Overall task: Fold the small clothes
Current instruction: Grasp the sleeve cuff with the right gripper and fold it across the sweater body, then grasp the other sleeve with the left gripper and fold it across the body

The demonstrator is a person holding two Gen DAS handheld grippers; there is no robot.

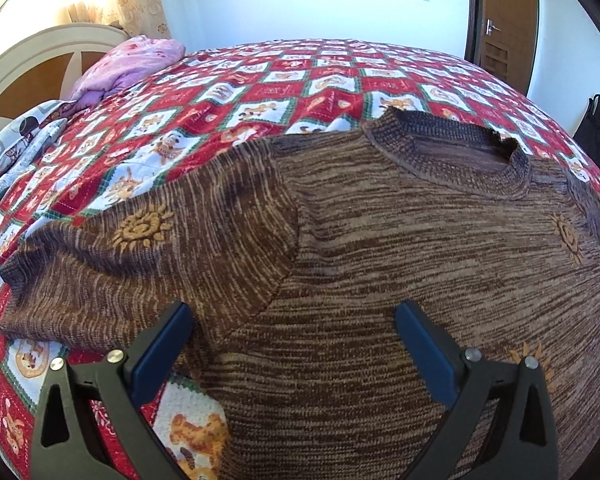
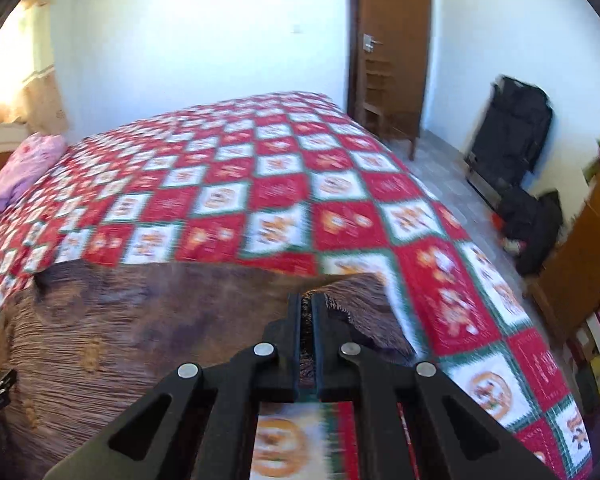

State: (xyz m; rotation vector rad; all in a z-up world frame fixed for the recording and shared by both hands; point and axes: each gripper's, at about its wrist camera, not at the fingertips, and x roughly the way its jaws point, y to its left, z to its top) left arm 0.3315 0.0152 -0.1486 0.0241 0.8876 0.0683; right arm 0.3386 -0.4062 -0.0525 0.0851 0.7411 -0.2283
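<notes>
A brown knitted sweater (image 1: 380, 260) with small orange sun motifs lies spread on the bed, its ribbed collar (image 1: 460, 152) toward the far side and one sleeve (image 1: 120, 264) reaching out to the left. My left gripper (image 1: 294, 312) hovers open over the lower body of the sweater, near where that sleeve joins, with nothing pinched between its blue pads (image 1: 160, 352). My right gripper (image 2: 307, 300) is shut on a fold of the sweater's right edge (image 2: 360, 304) and holds it raised off the quilt. In the blurred right wrist view the rest of the sweater (image 2: 140, 320) spreads to the left.
The bed carries a red, white and green patchwork quilt (image 1: 260, 92). A pink pillow (image 1: 132, 64) and a white headboard (image 1: 28, 60) are at the far left. A wooden door (image 2: 392, 48), black bags (image 2: 512, 140) and a wooden cabinet (image 2: 588, 252) stand to the right of the bed.
</notes>
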